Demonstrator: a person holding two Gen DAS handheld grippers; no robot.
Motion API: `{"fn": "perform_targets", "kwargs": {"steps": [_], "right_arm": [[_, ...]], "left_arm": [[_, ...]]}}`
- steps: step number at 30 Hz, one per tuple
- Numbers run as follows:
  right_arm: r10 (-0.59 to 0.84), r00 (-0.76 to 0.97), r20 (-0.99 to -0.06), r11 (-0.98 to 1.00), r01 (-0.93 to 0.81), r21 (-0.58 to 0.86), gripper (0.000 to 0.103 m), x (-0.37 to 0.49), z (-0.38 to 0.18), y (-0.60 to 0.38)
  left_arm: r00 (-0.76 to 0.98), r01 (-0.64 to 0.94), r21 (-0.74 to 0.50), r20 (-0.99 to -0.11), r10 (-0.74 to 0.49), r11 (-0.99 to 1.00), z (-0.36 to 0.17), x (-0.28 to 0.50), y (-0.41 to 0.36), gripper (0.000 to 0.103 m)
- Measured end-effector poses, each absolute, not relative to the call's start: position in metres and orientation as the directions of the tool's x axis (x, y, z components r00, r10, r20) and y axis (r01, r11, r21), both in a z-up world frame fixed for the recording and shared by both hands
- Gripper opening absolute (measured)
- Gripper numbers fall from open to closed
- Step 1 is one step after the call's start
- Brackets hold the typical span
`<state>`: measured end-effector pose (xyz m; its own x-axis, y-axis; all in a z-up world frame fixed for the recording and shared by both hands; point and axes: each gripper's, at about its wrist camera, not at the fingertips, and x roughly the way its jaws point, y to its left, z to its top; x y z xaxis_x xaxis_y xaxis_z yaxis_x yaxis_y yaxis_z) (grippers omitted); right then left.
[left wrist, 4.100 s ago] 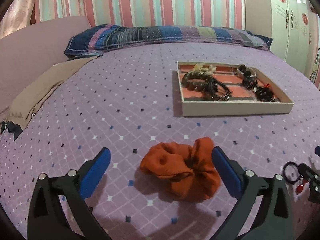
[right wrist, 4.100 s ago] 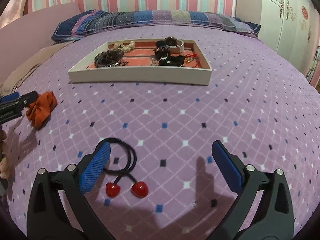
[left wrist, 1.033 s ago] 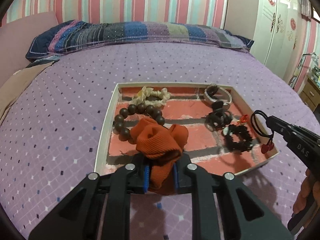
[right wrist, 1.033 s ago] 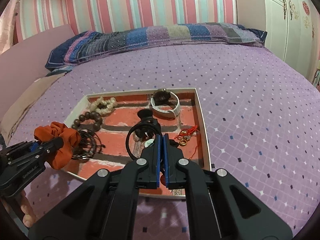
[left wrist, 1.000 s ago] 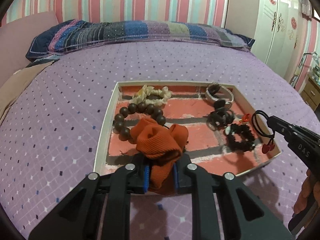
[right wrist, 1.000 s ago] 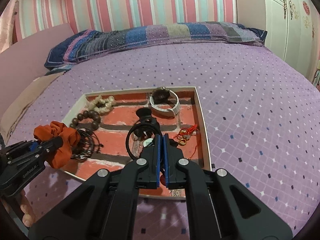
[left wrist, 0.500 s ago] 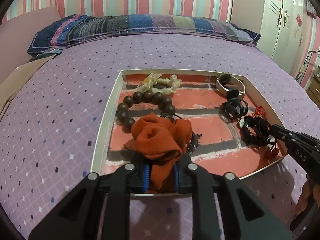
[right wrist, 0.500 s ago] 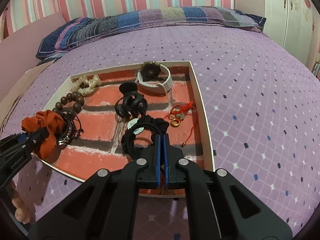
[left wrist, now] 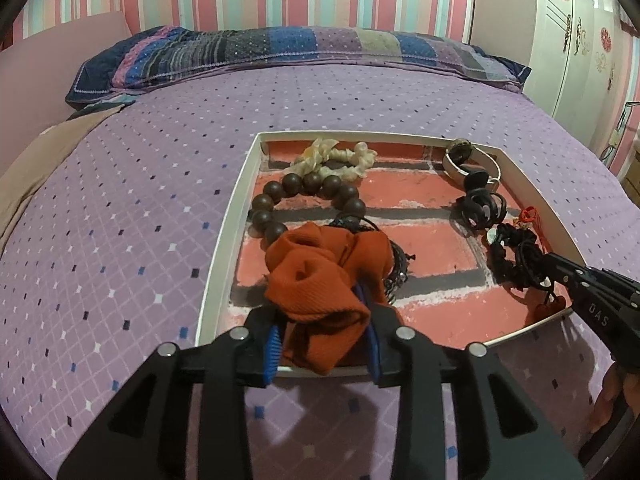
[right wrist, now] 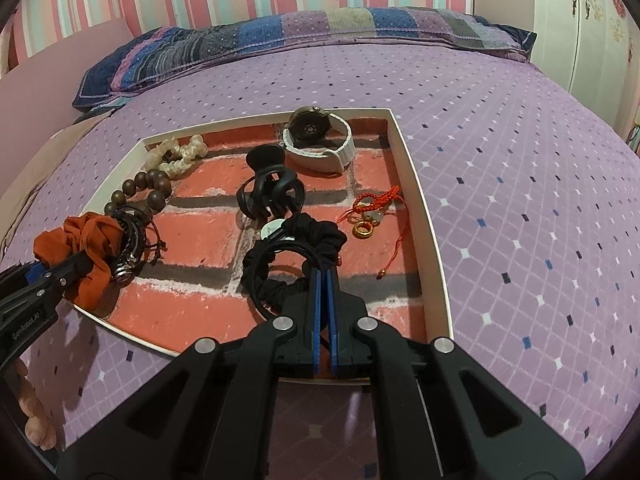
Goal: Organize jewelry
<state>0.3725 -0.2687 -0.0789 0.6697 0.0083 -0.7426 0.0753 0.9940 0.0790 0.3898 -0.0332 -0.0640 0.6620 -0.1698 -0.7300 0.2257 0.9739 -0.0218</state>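
I am holding a gripper in each hand over a white-rimmed tray [left wrist: 224, 248] lying on a bed covered by a purple diamond-patterned sheet [left wrist: 120, 208]; both grippers are angling steeply down toward the tray's near edge.

My left gripper [left wrist: 322, 322] is reaching in at the tray's near left corner; its jaws have just been opening, and the orange scrunchie [left wrist: 320, 276] is sitting between the blue pads, draping over them and resting in the tray's left part, against a dark wooden bead bracelet [left wrist: 296, 200] and a black cord bracelet [right wrist: 132, 236]; I cannot tell whether the pads are touching the fabric on both sides.

My right gripper [right wrist: 323, 280] is coming in at the near right part of the tray; its jaws are pressed together, pinching a thin black hair tie [right wrist: 280, 264] that is lying over a black scrunchie [right wrist: 320, 232] on the brick-patterned tray floor; in the left wrist view two red beads [left wrist: 550, 306] are hanging at that gripper's tip, just above the tray's near rim.

Further back in the tray are lying a cream shell bracelet [left wrist: 332, 160], a black claw clip [right wrist: 272, 192], a white-strapped watch [right wrist: 320, 140] and a red cord charm with a gold ring [right wrist: 370, 212].

Part of my left hand [right wrist: 38, 420] is showing at the lower left of the right wrist view; a striped pillow [left wrist: 280, 54] is lying at the head of the bed.
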Motion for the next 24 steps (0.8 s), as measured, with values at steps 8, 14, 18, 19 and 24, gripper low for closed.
{"fn": "perform_targets", "kwargs": {"steps": [8, 14, 18, 19, 24], "right_arm": [[-0.003, 0.669, -0.743, 0.996, 0.072, 0.060, 0.006, 0.368, -0.078, -0.263], [-0.019, 0.697, -0.716, 0.997, 0.070, 0.042, 0.031, 0.360, -0.060, -0.262], [-0.019, 0.732, -0.681, 0.997, 0.066, 0.043, 0.061, 0.346, -0.039, -0.260], [-0.017, 0.743, -0.670, 0.997, 0.061, 0.042, 0.067, 0.341, -0.032, -0.259], [-0.013, 0.776, -0.631, 0.999, 0.035, 0.023, 0.088, 0.312, -0.005, -0.248]], "left_arm": [[0.672, 0.217, -0.014, -0.723, -0.160, 0.976, -0.059, 0.381, -0.029, 0.047], [0.690, 0.207, -0.017, -0.707, -0.158, 0.978, -0.043, 0.371, -0.022, 0.058], [0.709, 0.205, -0.018, -0.687, -0.161, 0.979, -0.025, 0.356, -0.017, 0.063], [0.714, 0.199, -0.026, -0.681, -0.163, 0.980, -0.018, 0.349, -0.014, 0.067], [0.758, 0.163, -0.001, -0.641, -0.126, 0.987, 0.001, 0.316, 0.001, 0.086]]}}
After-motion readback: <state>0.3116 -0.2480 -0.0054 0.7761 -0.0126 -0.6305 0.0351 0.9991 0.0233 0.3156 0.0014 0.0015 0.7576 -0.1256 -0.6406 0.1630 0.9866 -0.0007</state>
